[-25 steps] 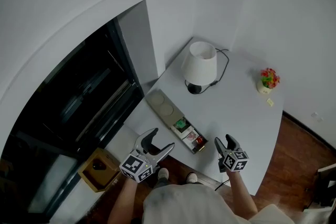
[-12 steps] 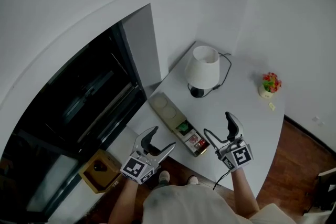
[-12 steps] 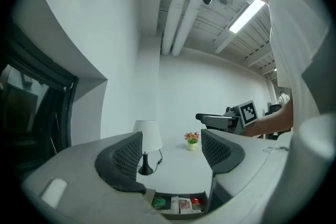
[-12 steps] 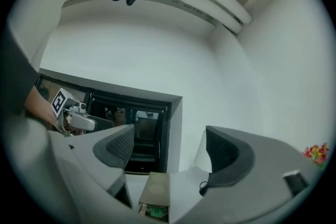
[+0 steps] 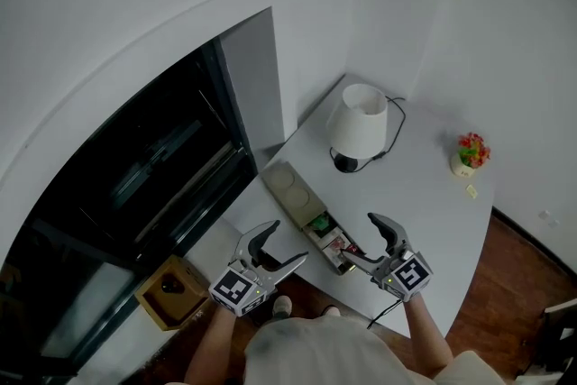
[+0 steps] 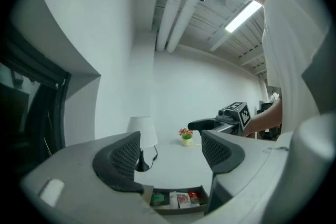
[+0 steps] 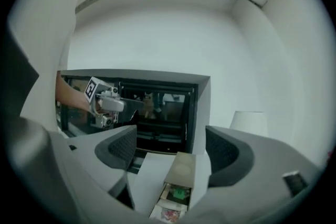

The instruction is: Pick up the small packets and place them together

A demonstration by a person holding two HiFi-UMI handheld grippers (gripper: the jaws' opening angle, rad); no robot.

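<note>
Hovering either side of the tray [image 5: 290,187] at the table's [image 5: 410,194] near edge: left gripper [image 5: 284,246] wide open, empty; right gripper [image 5: 359,237] also empty, jaws just swung wide, then eased in slightly; packets [image 5: 326,233] lie side by side in the tray's open end, between both grippers, untouched.

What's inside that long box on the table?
In the open end of the long box lie a green packet, a white packet with red print and a red packet. A beige lid covers the other end, so whatever is under it is hidden.
</note>
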